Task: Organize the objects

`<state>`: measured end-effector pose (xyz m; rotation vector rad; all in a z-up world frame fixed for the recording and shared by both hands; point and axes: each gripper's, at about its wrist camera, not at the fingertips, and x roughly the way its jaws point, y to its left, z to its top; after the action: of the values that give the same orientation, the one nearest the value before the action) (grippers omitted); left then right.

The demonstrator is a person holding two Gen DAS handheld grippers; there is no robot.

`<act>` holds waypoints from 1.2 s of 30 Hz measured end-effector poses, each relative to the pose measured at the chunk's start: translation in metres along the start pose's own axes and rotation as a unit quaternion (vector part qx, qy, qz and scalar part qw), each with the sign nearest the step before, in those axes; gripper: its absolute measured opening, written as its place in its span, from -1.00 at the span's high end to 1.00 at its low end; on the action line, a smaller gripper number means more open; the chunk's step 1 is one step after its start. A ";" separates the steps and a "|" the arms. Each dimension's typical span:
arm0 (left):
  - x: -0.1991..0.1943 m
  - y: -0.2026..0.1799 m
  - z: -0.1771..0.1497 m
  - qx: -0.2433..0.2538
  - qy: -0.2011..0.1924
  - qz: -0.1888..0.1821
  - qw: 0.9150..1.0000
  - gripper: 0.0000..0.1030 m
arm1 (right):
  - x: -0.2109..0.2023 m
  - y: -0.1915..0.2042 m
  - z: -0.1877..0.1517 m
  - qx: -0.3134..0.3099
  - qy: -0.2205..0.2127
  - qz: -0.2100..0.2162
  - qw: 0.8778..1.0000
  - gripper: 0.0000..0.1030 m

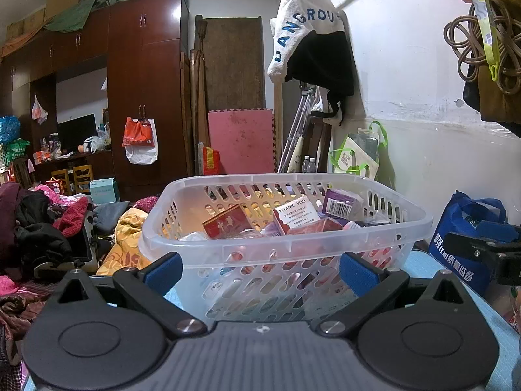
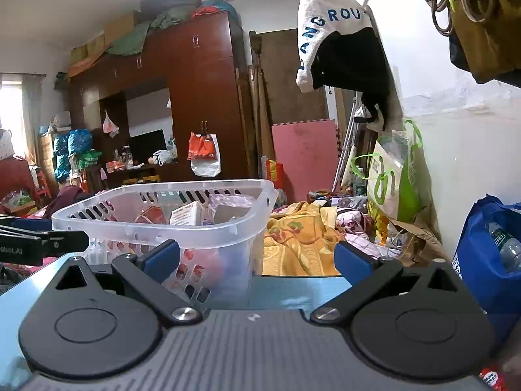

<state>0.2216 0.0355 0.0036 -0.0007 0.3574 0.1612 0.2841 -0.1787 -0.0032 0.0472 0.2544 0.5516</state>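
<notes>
A clear plastic basket [image 1: 283,247] stands on a light blue surface [image 1: 420,262] straight ahead in the left wrist view. It holds a red packet [image 1: 228,221], a white "thank you" card [image 1: 294,213], a purple box [image 1: 342,202] and other small packs. My left gripper [image 1: 260,268] is open and empty, just short of the basket's near wall. In the right wrist view the basket [image 2: 162,224] is left of centre. My right gripper [image 2: 257,257] is open and empty beside the basket's right corner.
A blue shopping bag [image 1: 462,241] stands right of the basket; in the right wrist view it [image 2: 488,254] holds a water bottle [image 2: 506,247]. Piled clothes [image 1: 42,228] and a yellow blanket [image 2: 299,241] lie beyond. A green and white bag [image 2: 390,176] leans on the wall.
</notes>
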 end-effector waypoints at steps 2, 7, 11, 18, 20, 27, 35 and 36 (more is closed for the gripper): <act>0.000 0.000 0.000 0.000 0.000 0.000 1.000 -1.00 | 0.000 0.000 0.000 0.000 0.000 0.001 1.000 -1.00; 0.001 0.000 0.000 -0.002 0.001 0.001 1.000 -1.00 | 0.000 0.000 0.000 0.000 0.000 0.006 1.000 -1.00; 0.001 0.001 -0.001 -0.001 0.001 0.000 1.000 -1.00 | 0.000 0.000 0.000 -0.001 -0.001 0.009 1.000 -1.00; 0.002 -0.001 -0.002 0.000 0.000 0.000 1.000 -1.00 | 0.001 0.002 -0.001 -0.003 -0.001 0.012 1.000 -1.00; 0.002 -0.001 -0.002 0.000 0.000 0.000 1.000 -1.00 | 0.001 0.002 -0.001 -0.004 -0.001 0.011 1.000 -1.00; 0.002 -0.001 -0.002 0.001 0.000 0.001 1.000 -1.00 | 0.001 0.002 -0.001 -0.004 -0.001 0.012 1.000 -1.00; 0.000 -0.002 -0.002 0.003 0.002 -0.001 1.000 -1.00 | 0.001 0.003 -0.002 -0.004 0.000 0.013 1.000 -1.00; 0.000 -0.002 -0.002 0.004 0.002 0.000 1.000 -1.00 | 0.001 0.003 -0.002 -0.004 0.000 0.014 1.000 -1.00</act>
<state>0.2214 0.0331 0.0020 0.0059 0.3612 0.1590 0.2829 -0.1759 -0.0051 0.0425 0.2508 0.5796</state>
